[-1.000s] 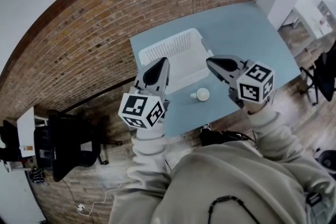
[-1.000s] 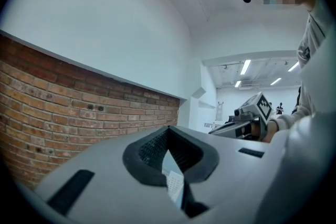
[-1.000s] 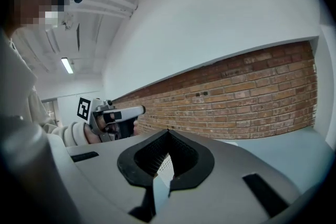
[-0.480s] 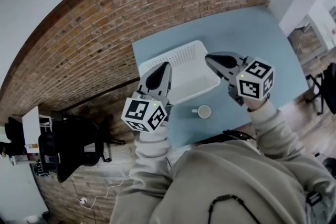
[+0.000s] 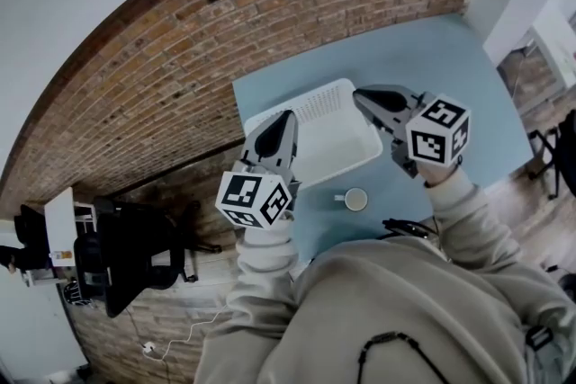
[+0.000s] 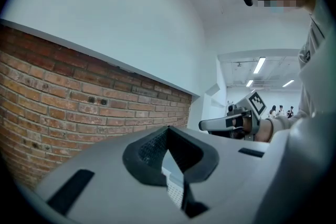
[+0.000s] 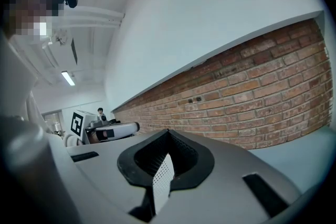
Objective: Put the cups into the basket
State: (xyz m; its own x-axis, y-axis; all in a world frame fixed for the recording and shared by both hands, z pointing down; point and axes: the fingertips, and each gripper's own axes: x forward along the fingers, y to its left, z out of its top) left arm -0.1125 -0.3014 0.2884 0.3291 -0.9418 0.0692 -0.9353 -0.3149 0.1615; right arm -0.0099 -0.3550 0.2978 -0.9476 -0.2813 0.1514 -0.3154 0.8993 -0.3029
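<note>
Only the head view shows the blue table (image 5: 450,67) and the whole white basket (image 5: 335,139), which is empty. The left gripper (image 5: 287,115) at its nine o'clock and the right gripper (image 5: 358,93) at one o'clock are pinched together, holding nothing. The cup (image 5: 355,199) stands on the table at the basket's five o'clock.

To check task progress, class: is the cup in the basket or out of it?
Out. The cup stands on the table, apart from the basket.

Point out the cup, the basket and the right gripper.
cup (image 5: 355,199), head view, on its open top.
basket (image 5: 324,106), head view, on its perforated far wall.
right gripper (image 5: 360,94), head view, at its closed tips.
</note>
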